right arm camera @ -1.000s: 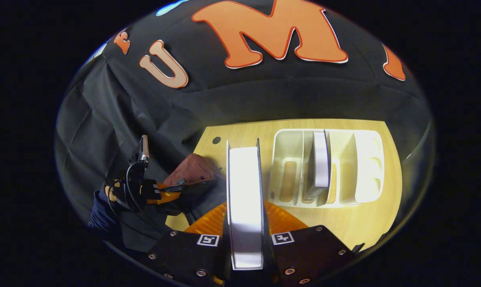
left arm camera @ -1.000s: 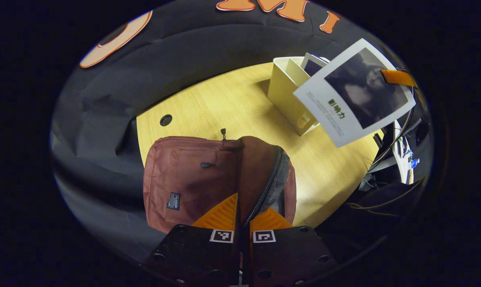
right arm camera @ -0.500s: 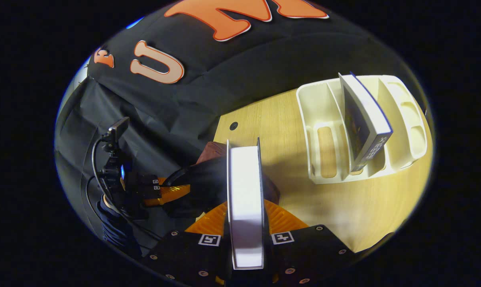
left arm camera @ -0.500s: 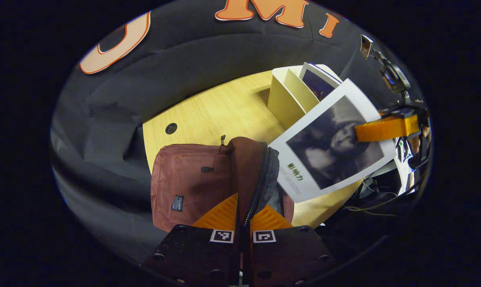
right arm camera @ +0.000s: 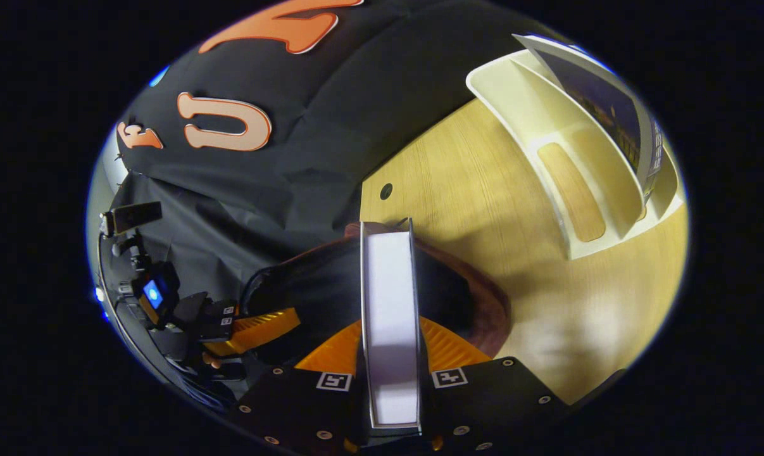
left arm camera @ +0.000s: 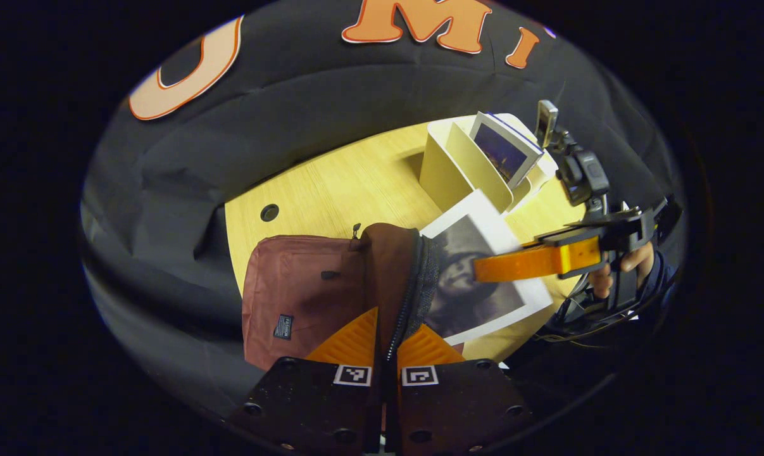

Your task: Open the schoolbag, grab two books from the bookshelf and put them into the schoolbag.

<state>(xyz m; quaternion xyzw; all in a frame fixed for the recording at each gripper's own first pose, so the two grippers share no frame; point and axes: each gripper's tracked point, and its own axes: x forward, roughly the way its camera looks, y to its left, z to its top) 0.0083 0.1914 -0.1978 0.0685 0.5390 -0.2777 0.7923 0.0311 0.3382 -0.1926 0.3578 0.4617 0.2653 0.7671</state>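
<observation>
Left gripper view close above schoolbag (left arm camera: 306, 285), right gripper view facing opposite, both sharing bookshelf (left arm camera: 448, 164) and table (left arm camera: 350, 183)

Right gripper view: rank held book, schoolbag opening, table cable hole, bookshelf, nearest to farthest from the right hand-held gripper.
1. Held book: clamped between the right hand-held gripper fingers, centre.
2. Schoolbag opening: directly under the book's far end.
3. Cable hole: beyond the bag, near the table edge.
4. Bookshelf: upper right; roughly as far as the hole, too close to call.
</observation>
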